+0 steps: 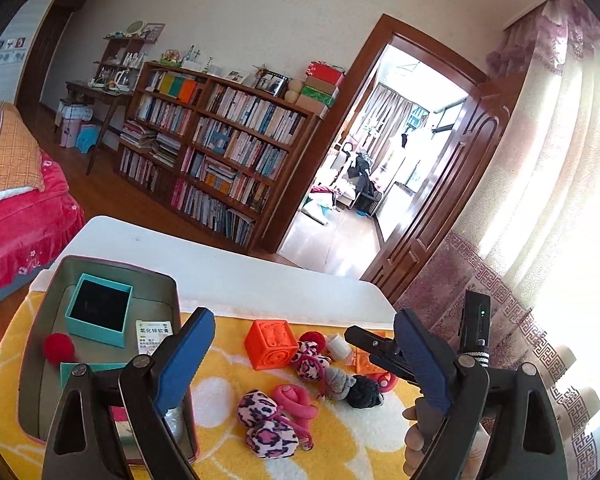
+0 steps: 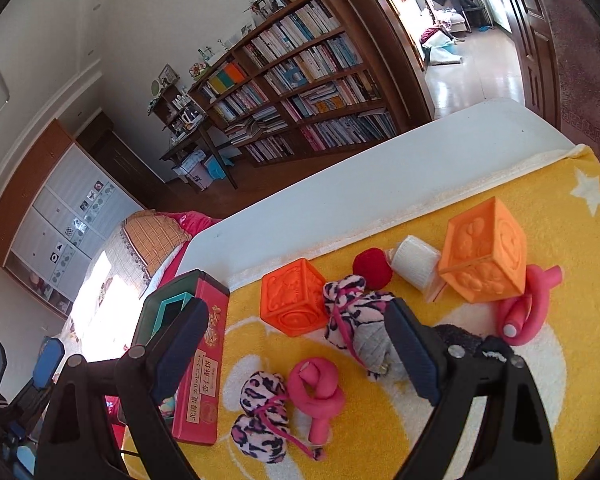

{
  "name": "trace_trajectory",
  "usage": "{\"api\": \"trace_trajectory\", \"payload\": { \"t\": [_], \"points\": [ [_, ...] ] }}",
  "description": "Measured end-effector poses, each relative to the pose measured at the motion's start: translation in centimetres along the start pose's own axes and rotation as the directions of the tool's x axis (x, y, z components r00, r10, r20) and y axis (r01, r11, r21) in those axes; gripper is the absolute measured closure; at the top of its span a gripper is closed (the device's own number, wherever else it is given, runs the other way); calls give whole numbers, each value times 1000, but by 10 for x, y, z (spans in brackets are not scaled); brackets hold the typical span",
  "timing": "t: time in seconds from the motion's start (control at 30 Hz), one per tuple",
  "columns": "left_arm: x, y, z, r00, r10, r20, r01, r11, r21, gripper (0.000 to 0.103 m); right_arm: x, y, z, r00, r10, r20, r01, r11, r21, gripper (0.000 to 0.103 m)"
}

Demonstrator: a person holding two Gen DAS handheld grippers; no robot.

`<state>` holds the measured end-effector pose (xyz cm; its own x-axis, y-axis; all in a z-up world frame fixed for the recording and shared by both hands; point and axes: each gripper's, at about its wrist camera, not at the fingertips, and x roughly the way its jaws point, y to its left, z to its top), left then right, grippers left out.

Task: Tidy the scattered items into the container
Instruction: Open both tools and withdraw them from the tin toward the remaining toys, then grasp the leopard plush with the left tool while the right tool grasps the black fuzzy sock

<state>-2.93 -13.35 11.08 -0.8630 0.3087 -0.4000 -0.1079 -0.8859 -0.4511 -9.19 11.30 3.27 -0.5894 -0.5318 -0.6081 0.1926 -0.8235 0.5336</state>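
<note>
A red tin box [image 1: 168, 292] [image 2: 204, 364] sits at the left on the yellow towel [image 1: 340, 432] and holds a teal box [image 1: 99, 309], a red pom-pom [image 1: 59, 349] and a medicine packet [image 1: 153, 336]. Scattered on the towel are an orange cube [image 1: 271, 343] [image 2: 293, 295], a lighter orange cube [image 2: 484, 256], pink leopard scrunchies [image 1: 270, 424] [image 2: 260, 416], pink foam curlers [image 1: 296, 398] [image 2: 320, 390], a grey scrunchie [image 2: 374, 346], a red pom-pom [image 2: 372, 268] and a white roll [image 2: 416, 258]. My left gripper [image 1: 304, 356] is open above the towel. My right gripper [image 2: 296, 352] is open above the scrunchies; it also shows in the left wrist view [image 1: 380, 348].
The white table [image 2: 380, 176] extends beyond the towel. A bookcase [image 1: 220, 148], a bed [image 1: 16, 208] and an open doorway [image 1: 380, 152] lie behind. A curtain [image 1: 540, 200] hangs at the right.
</note>
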Motion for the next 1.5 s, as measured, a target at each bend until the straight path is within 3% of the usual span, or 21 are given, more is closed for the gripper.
{"api": "trace_trajectory", "payload": {
  "t": [0.17,0.53,0.8,0.97,1.2,1.4,1.5],
  "points": [
    [17,-21,-20,998,10,-65,-8,1000,29,10,-23,-19,-4,998,-49,32,49,999,-22,11],
    [47,-24,-63,984,86,-159,-80,996,43,10,-39,-56,-11,994,-93,65,91,995,25,11],
    [86,-10,-88,959,139,-248,-127,990,62,10,-42,-55,-16,984,-158,78,165,982,-89,12],
    [102,-4,-99,944,188,-271,-167,981,99,10,-39,-65,-16,987,-155,51,159,984,-82,24],
    [113,-3,-106,930,252,-266,-213,963,167,10,-35,-72,-17,987,-158,30,160,984,-82,24],
    [114,-15,-109,941,211,-266,-154,964,217,10,-33,-73,-19,987,-158,18,159,983,-87,24],
    [119,-19,-114,935,215,-281,-149,959,239,10,-33,-73,-19,987,-160,17,161,982,-93,24]
  ]
}}
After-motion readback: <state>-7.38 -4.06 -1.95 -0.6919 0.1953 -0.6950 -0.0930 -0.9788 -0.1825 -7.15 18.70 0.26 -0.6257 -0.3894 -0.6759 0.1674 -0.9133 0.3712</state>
